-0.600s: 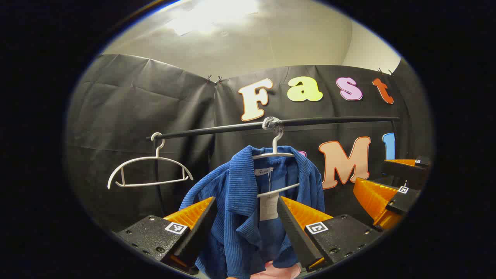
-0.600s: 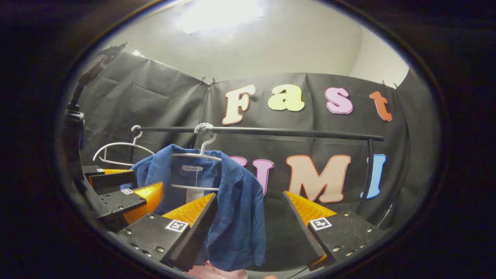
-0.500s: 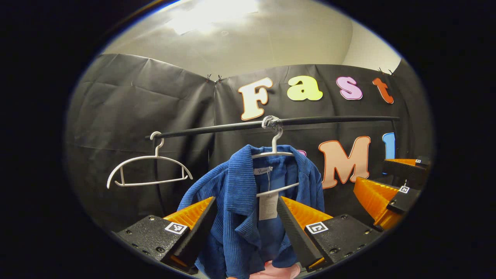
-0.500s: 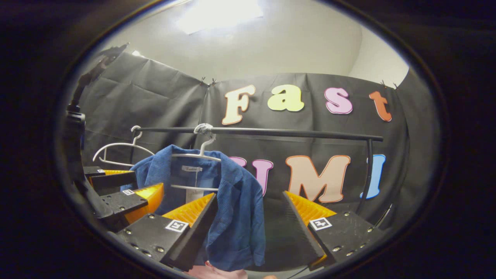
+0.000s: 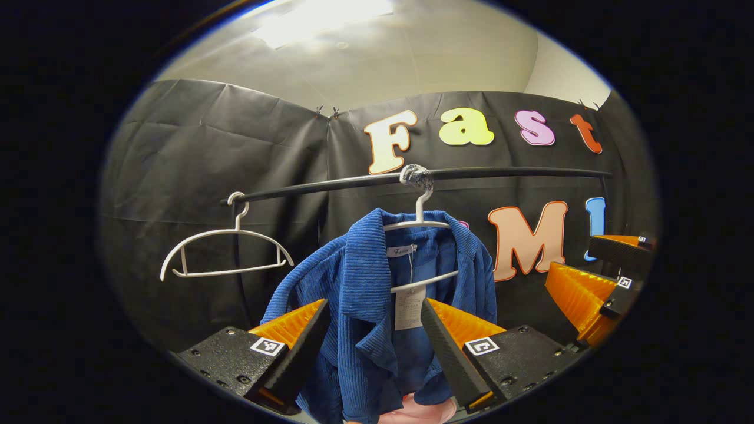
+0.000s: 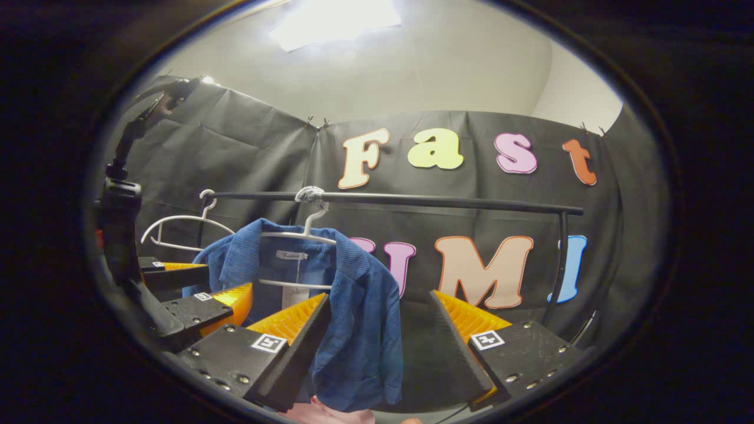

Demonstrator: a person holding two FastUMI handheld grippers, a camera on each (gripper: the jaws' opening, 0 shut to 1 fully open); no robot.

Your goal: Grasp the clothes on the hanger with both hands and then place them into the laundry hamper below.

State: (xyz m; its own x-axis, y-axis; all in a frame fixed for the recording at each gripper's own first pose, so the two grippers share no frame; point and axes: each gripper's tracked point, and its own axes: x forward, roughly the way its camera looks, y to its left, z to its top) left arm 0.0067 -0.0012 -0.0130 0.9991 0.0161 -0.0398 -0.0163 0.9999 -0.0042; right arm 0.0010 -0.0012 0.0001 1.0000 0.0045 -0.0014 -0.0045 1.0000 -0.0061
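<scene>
Holding both grippers spread wide, you have the left gripper (image 5: 372, 315) framing the front of the blue jacket (image 5: 365, 294) and the right gripper (image 6: 377, 309) at its side, neither touching cloth. Beyond, the jacket hangs on a white hanger (image 5: 419, 224) from the black rail (image 5: 500, 173), an empty hanger (image 5: 227, 253) alongside.

Your left gripper (image 5: 372, 338) carries wedge-shaped ribbed fingers on black textured blocks, each dotted with screws and bearing a small square black-and-white marker. Your right gripper (image 6: 377, 335) is built the same way.
</scene>
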